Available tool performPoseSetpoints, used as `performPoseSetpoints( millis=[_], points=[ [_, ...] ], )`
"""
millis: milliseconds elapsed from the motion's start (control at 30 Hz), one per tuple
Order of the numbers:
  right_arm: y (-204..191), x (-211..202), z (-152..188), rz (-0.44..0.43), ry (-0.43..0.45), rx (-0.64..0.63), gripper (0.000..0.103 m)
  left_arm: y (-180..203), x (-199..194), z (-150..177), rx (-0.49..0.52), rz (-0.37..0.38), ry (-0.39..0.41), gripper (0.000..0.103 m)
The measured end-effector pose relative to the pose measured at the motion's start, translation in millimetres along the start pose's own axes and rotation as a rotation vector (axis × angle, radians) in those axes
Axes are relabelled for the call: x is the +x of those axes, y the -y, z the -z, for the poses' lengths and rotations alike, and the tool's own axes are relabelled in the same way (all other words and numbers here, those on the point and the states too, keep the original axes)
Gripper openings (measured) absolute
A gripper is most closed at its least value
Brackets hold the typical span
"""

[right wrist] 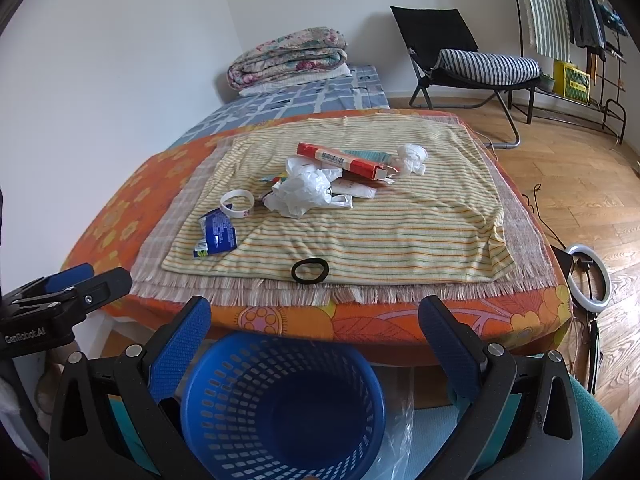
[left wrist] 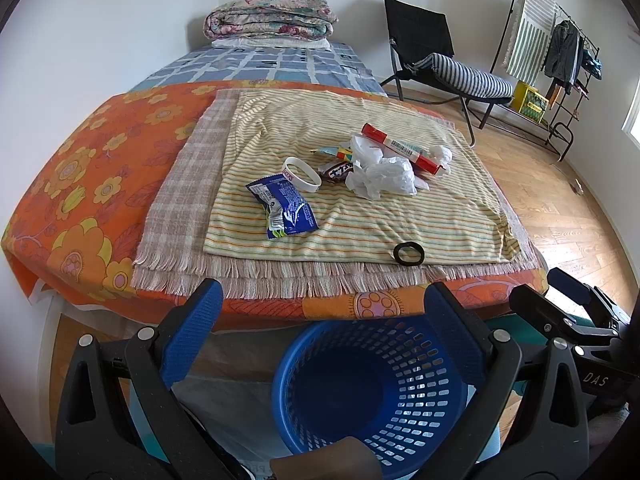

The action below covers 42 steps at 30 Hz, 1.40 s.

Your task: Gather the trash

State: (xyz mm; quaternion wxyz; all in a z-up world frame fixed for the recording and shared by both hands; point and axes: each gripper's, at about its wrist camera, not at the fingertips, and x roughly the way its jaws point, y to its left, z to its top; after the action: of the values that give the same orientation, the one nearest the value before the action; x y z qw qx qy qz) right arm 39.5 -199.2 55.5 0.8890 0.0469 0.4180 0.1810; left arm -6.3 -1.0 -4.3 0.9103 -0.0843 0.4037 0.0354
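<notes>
Trash lies on a striped yellow cloth (left wrist: 360, 216) on the bed: a blue snack wrapper (left wrist: 282, 210), a crumpled white plastic bag (left wrist: 382, 174), a red carton (left wrist: 400, 148), a brown candy wrapper (left wrist: 336, 171) and a white tissue wad (left wrist: 440, 156). A blue mesh basket (left wrist: 372, 392) stands empty on the floor below the bed's near edge. My left gripper (left wrist: 324, 300) is open above the basket, holding nothing. My right gripper (right wrist: 316, 316) is open too, above the basket (right wrist: 280, 408). The wrapper (right wrist: 216, 236), bag (right wrist: 304, 192) and carton (right wrist: 344, 160) show in the right wrist view.
A white wristband (left wrist: 302, 174) and a black hair tie (left wrist: 408, 254) also lie on the cloth. Folded quilts (left wrist: 268, 16) sit at the bed's far end. A black folding chair (left wrist: 436, 60) and clothes rack (left wrist: 560, 52) stand right. A ring light (right wrist: 590, 276) lies on the wood floor.
</notes>
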Motion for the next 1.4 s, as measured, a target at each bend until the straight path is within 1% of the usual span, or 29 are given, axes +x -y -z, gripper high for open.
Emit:
performPoseSetpoints(
  millis=[433, 733, 933, 1100, 1167, 1267, 1400],
  points=[
    [2, 2, 2, 0.002, -0.009, 0.002, 0.103, 0, 0, 0, -0.001, 0.002, -0.001, 0.102],
    [3, 7, 5, 0.019, -0.045, -0.015, 0.103, 0, 0, 4, -0.004, 0.0, -0.008, 0.102],
    [2, 14, 7, 0.032, -0.08, -0.018, 0.103, -11, 8, 7, -0.016, 0.024, -0.045, 0.102],
    [5, 19, 6, 0.047, -0.106, -0.024, 0.103, -21, 11, 2, -0.005, 0.017, -0.078, 0.102],
    [7, 19, 7, 0.038, -0.104, -0.019, 0.103, -26, 13, 0, 0.004, 0.008, -0.092, 0.102],
    [10, 19, 6, 0.038, -0.082, -0.009, 0.103, -33, 20, -7, 0.021, 0.019, -0.133, 0.102],
    [9, 20, -4, 0.017, -0.071, -0.047, 0.103, -37, 26, -23, 0.062, 0.012, -0.129, 0.102]
  ],
)
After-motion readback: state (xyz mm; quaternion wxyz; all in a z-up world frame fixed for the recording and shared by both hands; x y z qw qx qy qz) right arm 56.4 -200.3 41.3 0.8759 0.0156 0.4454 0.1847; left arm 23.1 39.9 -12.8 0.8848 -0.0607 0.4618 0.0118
